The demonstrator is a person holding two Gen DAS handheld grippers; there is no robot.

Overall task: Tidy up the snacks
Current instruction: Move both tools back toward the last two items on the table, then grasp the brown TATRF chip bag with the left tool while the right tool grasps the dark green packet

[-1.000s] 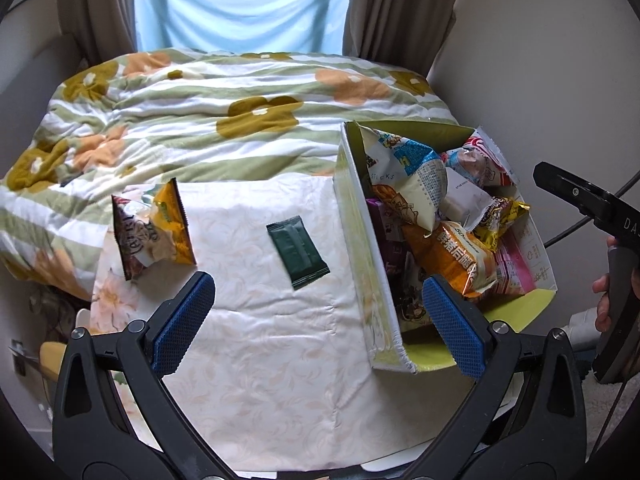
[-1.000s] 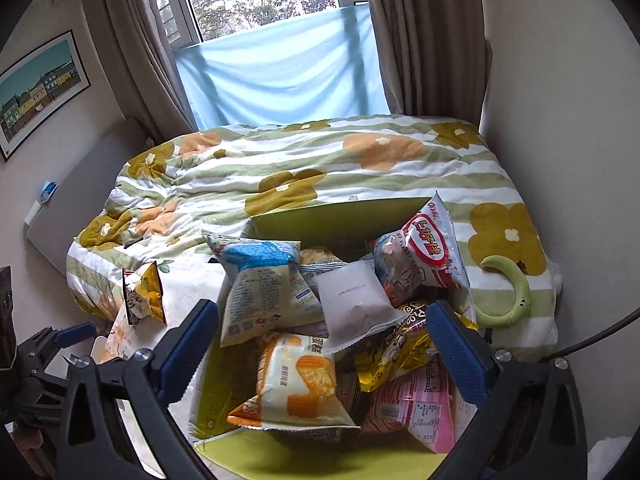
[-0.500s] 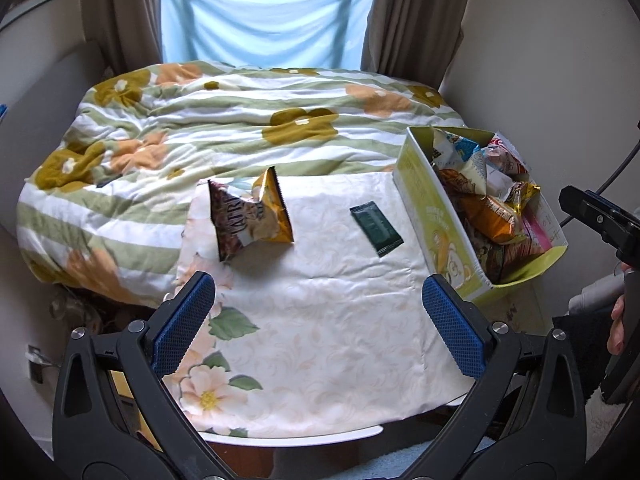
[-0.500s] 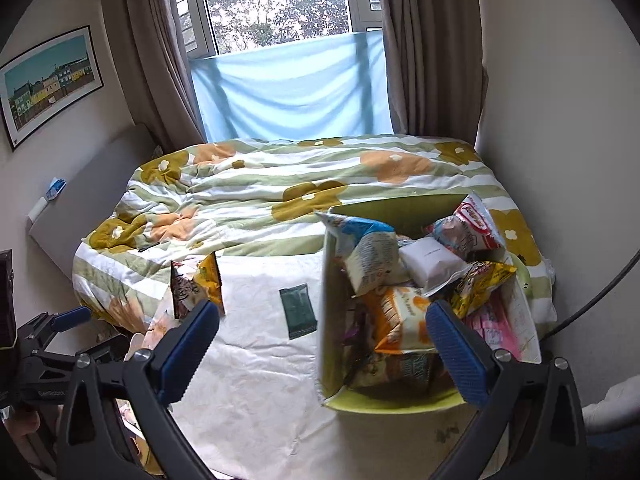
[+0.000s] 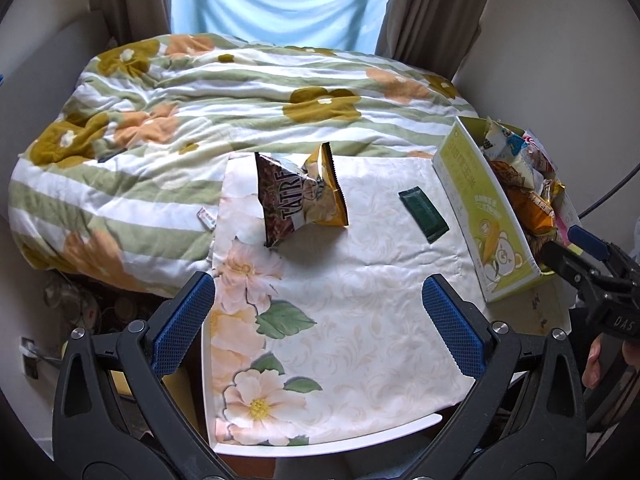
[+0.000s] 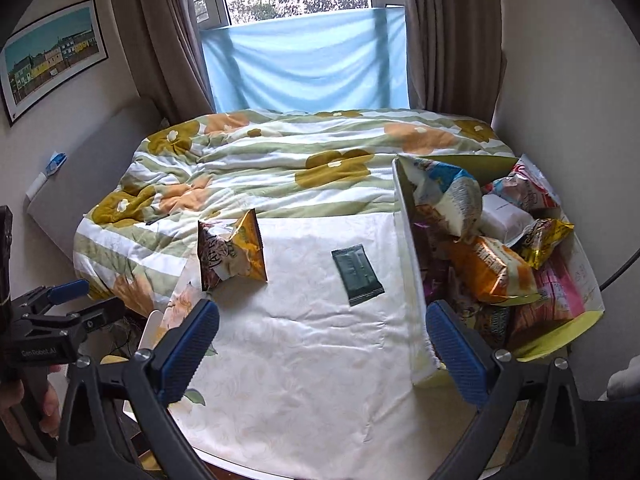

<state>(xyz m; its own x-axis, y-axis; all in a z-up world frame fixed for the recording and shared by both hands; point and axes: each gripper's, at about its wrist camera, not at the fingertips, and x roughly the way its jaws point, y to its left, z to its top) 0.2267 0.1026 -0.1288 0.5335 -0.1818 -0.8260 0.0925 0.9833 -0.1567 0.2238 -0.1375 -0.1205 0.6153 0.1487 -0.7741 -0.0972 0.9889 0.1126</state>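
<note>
lying on the cloth-covered desk [image 5: 360, 320]: chip bag [image 5: 300, 200] and dark green packet [image 5: 424, 214], beside a full snack box [image 5: 480, 216]. left gripper [image 5: 318, 320] and right gripper [image 6: 322, 344] jaws apart, empty. bed [image 5: 200, 112] behind.

Lower snacks [image 6: 484, 320] perhaps buried in box [image 6: 408, 248]

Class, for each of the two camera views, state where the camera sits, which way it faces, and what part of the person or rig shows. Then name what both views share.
Left wrist: sits on the left gripper, facing across the cloth-covered table toward the bed; the right gripper and fingers of a hand show at right.
Right wrist: sits on the right gripper, facing the same way, nearer the snack box; the left gripper shows at left.
Shared: chip bag, dark green packet, snack box, bed.
</note>
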